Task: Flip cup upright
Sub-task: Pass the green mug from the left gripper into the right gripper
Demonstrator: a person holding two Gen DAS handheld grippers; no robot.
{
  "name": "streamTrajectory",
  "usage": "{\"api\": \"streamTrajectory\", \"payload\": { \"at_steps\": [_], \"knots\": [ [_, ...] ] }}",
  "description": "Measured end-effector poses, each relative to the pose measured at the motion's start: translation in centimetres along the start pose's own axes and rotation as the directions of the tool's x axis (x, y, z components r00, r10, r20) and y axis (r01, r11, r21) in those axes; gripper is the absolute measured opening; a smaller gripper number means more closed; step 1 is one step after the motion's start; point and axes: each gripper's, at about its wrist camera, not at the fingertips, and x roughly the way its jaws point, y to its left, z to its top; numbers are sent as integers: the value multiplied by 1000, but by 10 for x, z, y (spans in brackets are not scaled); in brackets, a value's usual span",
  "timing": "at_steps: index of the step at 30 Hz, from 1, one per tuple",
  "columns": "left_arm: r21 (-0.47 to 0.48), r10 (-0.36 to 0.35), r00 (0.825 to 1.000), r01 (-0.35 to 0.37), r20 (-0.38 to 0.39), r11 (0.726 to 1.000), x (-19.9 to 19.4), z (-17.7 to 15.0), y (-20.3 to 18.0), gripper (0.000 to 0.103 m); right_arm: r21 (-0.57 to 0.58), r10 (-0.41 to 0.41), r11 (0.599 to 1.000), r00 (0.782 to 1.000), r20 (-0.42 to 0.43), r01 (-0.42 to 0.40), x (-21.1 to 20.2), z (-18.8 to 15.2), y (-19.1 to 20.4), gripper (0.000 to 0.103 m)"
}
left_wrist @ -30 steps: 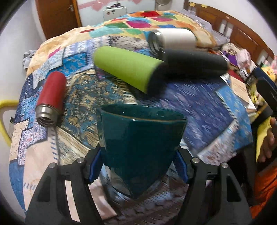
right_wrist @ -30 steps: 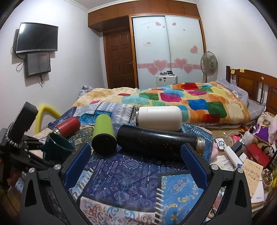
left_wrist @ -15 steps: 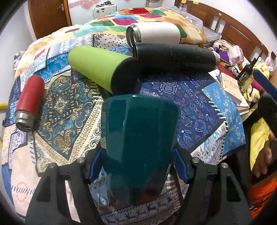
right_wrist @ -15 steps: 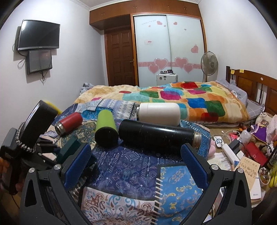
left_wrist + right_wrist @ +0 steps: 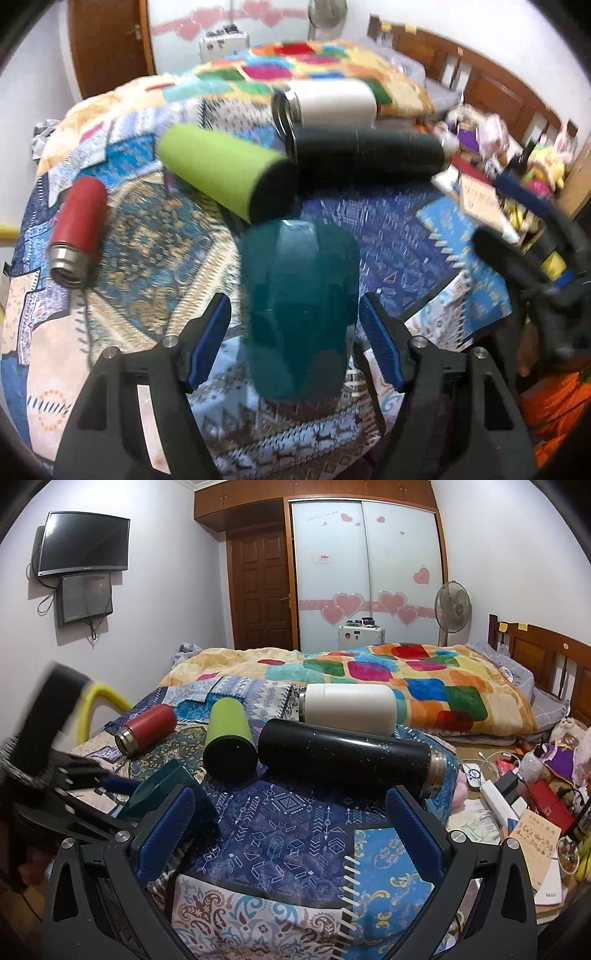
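A dark teal cup point(image 5: 299, 295) stands on the patterned cloth point(image 5: 155, 229) between the fingers of my left gripper point(image 5: 295, 332). The blue pads stand a little apart from the cup's sides, so the left gripper is open. The cup also shows in the right wrist view point(image 5: 162, 790), tilted, at the left beside the left gripper point(image 5: 110, 786). My right gripper point(image 5: 288, 834) is open and empty, low over the near edge of the cloth.
Several flasks lie on their sides on the cloth: red point(image 5: 77, 232), green point(image 5: 229, 177), black point(image 5: 369, 155) and white point(image 5: 325, 101). A colourful quilt point(image 5: 406, 686) lies behind. Books and clutter point(image 5: 535, 812) sit at the right.
The left gripper has let go of the teal cup: its pads gripped the cup's sides before and now stand apart from it. The right gripper has barely moved.
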Motion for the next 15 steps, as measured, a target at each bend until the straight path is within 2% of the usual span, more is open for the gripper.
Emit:
{"api": "streamTrajectory", "payload": {
  "at_steps": [2, 5, 8, 11, 13, 15],
  "knots": [
    [-22, 10, 999, -9, 44, 1000, -16, -1, 9, 72, -1, 12, 1000, 1000, -13, -12, 4, -1, 2, 103],
    [-59, 67, 993, -62, 95, 996, -34, -7, 28, 73, -18, 22, 1000, 999, -42, -23, 13, -3, 10, 103],
    [-113, 100, 993, -92, 63, 989, -27, -17, 51, 74, -45, 22, 999, 996, -81, -26, 25, -10, 18, 103],
    [-151, 84, 996, -79, 22, 985, -14, -28, 64, 74, -56, 13, 998, 992, -122, -20, 36, -15, 22, 103],
    [-150, 67, 998, -64, 19, 987, -9, -34, 63, 74, -58, 9, 998, 990, -143, -18, 41, -18, 22, 103],
    [-128, 86, 996, -83, 26, 988, -9, -39, 59, 74, -65, 1, 998, 988, -156, -11, 45, -18, 23, 103]
  ]
}}
